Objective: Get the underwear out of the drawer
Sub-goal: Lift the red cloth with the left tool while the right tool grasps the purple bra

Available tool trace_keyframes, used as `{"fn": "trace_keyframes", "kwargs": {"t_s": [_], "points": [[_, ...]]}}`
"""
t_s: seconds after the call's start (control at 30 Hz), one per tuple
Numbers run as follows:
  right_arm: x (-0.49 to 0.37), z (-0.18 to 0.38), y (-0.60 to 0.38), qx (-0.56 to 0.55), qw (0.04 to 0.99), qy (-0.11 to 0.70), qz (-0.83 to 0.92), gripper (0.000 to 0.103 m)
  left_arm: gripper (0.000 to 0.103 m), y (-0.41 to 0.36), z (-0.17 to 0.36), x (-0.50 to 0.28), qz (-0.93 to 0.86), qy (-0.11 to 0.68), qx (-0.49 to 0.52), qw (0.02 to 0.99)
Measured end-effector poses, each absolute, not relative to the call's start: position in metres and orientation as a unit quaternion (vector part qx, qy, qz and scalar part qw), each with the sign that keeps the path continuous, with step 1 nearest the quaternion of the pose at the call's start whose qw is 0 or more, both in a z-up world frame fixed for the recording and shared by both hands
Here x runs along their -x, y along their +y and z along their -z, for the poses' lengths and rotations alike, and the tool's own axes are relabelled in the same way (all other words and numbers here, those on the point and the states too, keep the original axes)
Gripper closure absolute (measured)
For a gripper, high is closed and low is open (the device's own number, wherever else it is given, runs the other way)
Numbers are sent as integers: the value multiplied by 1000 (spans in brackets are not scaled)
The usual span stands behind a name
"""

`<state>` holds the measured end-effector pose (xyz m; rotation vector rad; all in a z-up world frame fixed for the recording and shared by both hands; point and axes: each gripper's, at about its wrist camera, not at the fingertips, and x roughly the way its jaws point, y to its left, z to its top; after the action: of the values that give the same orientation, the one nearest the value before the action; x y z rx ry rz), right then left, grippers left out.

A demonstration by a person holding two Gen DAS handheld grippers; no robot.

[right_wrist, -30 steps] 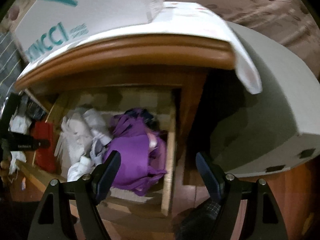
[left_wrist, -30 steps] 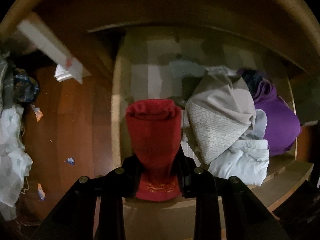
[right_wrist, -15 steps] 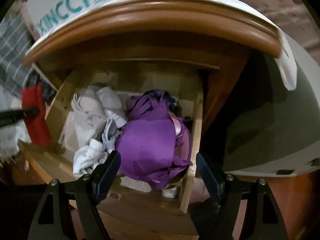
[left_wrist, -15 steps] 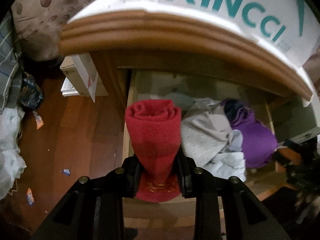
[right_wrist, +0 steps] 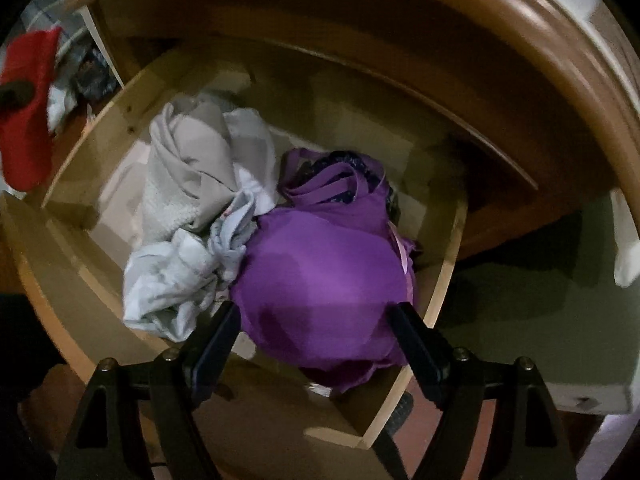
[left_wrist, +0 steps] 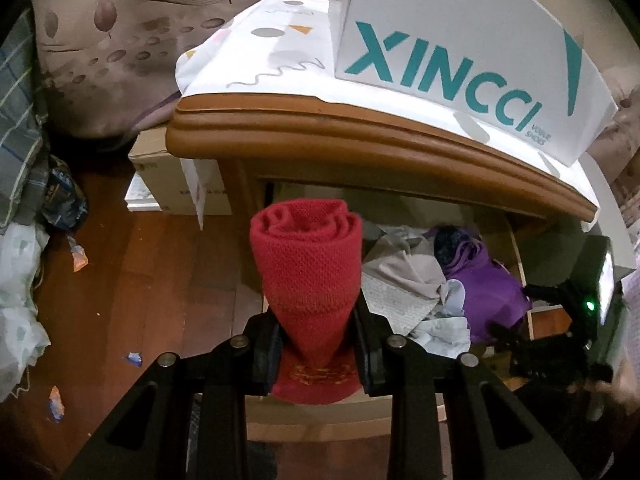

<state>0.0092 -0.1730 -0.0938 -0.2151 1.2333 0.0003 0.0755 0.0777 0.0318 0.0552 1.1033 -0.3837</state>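
A rolled red pair of underwear [left_wrist: 308, 272] stands upright between the pads of my left gripper [left_wrist: 316, 320], which is shut on it, above the front left corner of the open wooden drawer [right_wrist: 444, 280]. The right wrist view shows the same red roll [right_wrist: 28, 120] at far left. My right gripper [right_wrist: 314, 312] hangs over the drawer with its jaws opening. A purple garment [right_wrist: 320, 264] lies between and under its fingers, and the pads do not press it. Beside it lie a grey-white garment [right_wrist: 192, 176] and a pale blue one [right_wrist: 172, 280].
The drawer belongs to a wooden nightstand [left_wrist: 360, 136] whose overhanging top carries a white cloth and a white shoe box [left_wrist: 460, 52]. A cardboard box [left_wrist: 176, 176] stands to its left. Paper scraps [left_wrist: 56, 400] and plastic bags [left_wrist: 16, 280] litter the wooden floor.
My left gripper has risen out of the drawer with the red roll. The right gripper has come down and leftward over the purple garment and turned.
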Motion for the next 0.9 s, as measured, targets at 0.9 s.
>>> {"fn": "trace_keyframes", "kwargs": {"t_s": [0.9], "points": [[-72,155,-198,13,701,712,-32,34,76,81,-22,-80,183,535,-11,825]]}}
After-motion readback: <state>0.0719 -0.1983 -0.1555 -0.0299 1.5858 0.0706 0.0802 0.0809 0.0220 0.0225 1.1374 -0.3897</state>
